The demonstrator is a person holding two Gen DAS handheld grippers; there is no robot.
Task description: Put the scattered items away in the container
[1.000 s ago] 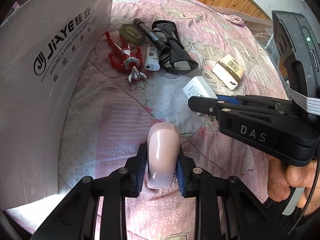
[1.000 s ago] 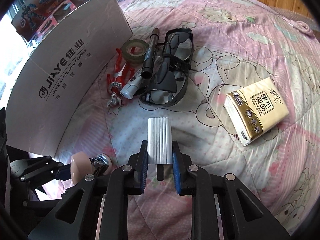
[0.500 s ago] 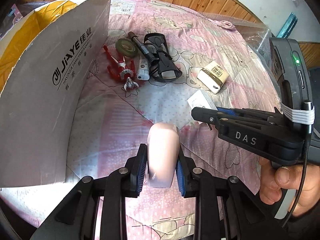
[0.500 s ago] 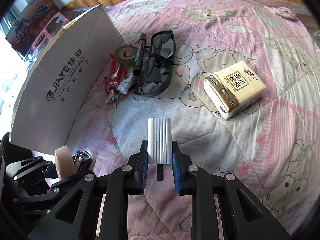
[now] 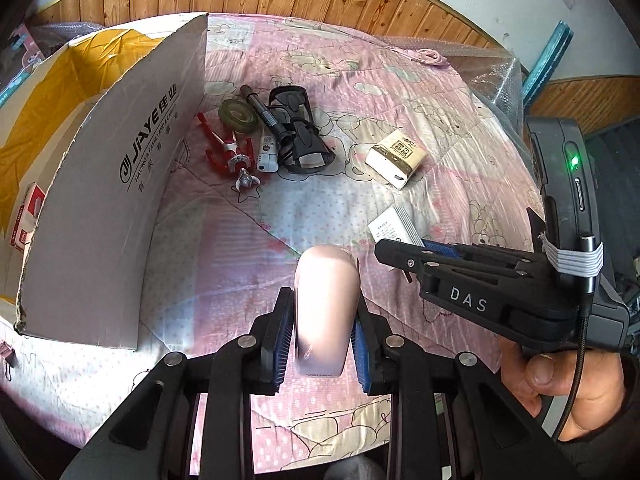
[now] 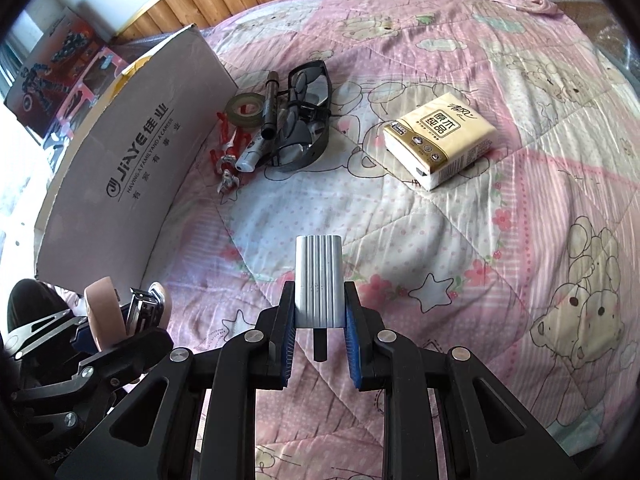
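Observation:
My left gripper [image 5: 320,320] is shut on a pink stapler [image 5: 326,304], held above the pink quilt. My right gripper [image 6: 320,308] is shut on a white ribbed plug adapter [image 6: 319,280]; in the left wrist view it hangs close on the right. The open cardboard box [image 5: 100,184] stands at the left, its yellow lining showing. Beside its wall lie a red toy figure [image 5: 226,152], a tape roll [image 5: 238,116], a black marker [image 5: 262,114], a small white tube [image 5: 268,156] and dark goggles [image 5: 298,136]. A tissue pack [image 6: 440,136] lies apart to the right.
A hand [image 5: 560,384] holds the right gripper's handle. A small red and white carton [image 5: 28,216] lies inside the box. Toy boxes [image 6: 52,64] stand beyond it by the wood-panelled wall. Bubble wrap [image 5: 496,80] covers the bed's far right edge.
Both grippers have risen and drawn back from the scattered items, each still holding its object. The box's open top and yellow inside have come into the left wrist view.

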